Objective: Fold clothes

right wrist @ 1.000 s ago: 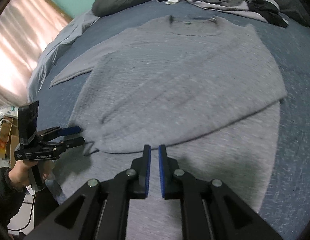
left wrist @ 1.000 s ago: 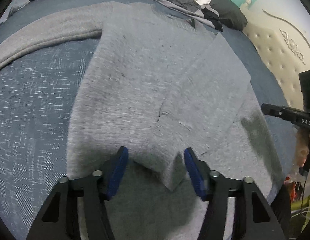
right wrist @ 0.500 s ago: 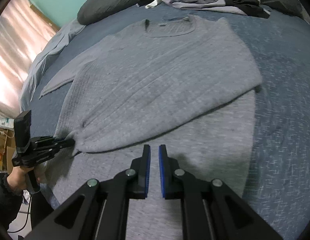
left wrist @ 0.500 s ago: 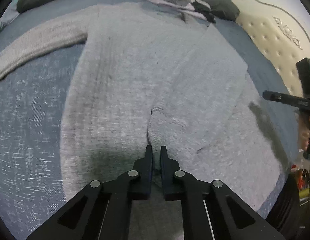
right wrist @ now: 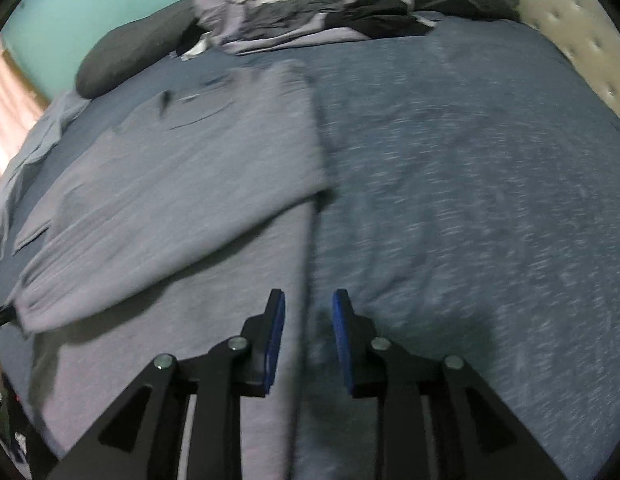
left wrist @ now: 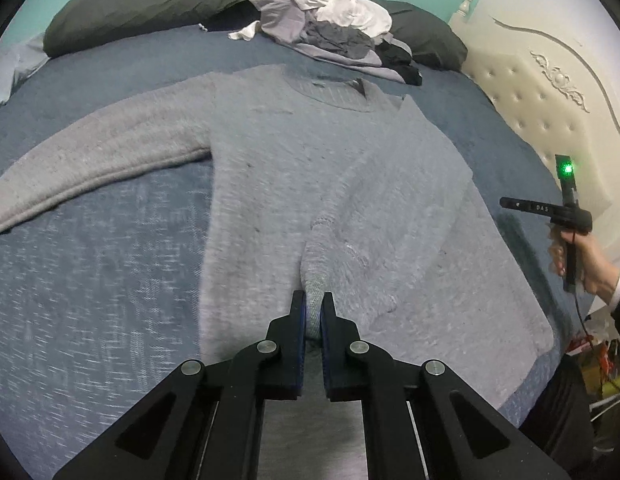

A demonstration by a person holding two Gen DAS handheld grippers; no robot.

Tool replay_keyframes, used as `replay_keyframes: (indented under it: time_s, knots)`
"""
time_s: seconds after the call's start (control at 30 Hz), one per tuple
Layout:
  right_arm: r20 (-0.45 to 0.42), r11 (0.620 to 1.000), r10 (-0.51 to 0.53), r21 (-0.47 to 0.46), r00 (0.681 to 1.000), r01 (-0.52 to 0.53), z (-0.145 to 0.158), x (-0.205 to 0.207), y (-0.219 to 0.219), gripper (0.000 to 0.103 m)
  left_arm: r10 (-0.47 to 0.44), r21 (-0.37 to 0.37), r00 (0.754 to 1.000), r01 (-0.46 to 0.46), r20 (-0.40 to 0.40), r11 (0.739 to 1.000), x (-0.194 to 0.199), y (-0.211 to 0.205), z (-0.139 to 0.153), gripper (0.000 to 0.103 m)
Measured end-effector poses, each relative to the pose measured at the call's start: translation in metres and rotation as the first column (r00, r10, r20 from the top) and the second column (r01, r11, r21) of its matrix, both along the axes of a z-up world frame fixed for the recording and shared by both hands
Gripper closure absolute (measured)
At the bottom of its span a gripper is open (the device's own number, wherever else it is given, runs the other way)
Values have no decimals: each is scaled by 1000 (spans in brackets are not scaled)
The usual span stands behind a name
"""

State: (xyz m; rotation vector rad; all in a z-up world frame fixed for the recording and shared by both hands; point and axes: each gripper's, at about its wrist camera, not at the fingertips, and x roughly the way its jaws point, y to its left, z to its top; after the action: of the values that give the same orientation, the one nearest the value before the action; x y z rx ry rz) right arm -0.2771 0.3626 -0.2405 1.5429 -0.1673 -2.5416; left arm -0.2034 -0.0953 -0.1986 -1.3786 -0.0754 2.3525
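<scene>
Grey knit sweater (left wrist: 278, 184) lies flat, front up, on the blue bed (left wrist: 94, 264), neckline toward the pillows; one sleeve (left wrist: 90, 160) stretches out to the left in the left wrist view, the other sleeve folded in across the chest with its cuff (left wrist: 315, 280) running down to the left gripper (left wrist: 313, 312). Left jaws are pinched nearly together on that cuff, grey fabric sandwiched between the blue pads, cuff end lifted a bit off the sweater body. Right-hand side panel of the sweater is also folded inward, straight edge running diagonally from shoulder to hem. Right gripper (right wrist: 309, 322) hangs over the sweater's right edge near the hem: folded grey edge (right wrist: 306, 240) runs straight up between the jaws, sweater on the left, bare blue bed cover on the right. Right jaws stand narrowly apart, have just been opening, nothing pinched between them, pads not on the fabric as far as the blurred frame shows. In the left wrist view the right gripper shows at far right, held in the person's hand (left wrist: 586, 256), green light on its top, beside the bed edge and clear of the sweater. Pile of loose clothes (left wrist: 330, 28) in white, grey and black sits at the far end of the bed against dark pillows (left wrist: 142, 12), well apart from the sweater collar. Cream tufted headboard (left wrist: 542, 112) at right, teal wall (right wrist: 82, 12) behind
</scene>
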Motion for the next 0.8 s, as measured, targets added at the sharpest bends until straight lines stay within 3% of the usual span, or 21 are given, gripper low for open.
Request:
replay_keyframes:
  time_s: [0.23, 0.57, 0.8]
  knots:
    - [-16, 1000, -13, 25, 1000, 13, -10, -29, 20, 79, 22, -5, 1000, -22, 5, 1000, -11, -9, 0, 97]
    - [-33, 996, 84, 25, 996, -83, -30, -61, -7, 79, 24, 9, 1000, -24, 9, 1000, -13, -13, 2, 97]
    - [-61, 997, 70, -15, 996, -71, -43, -75, -11, 79, 18, 3, 1000, -18, 14, 1000, -11, -10, 0, 97]
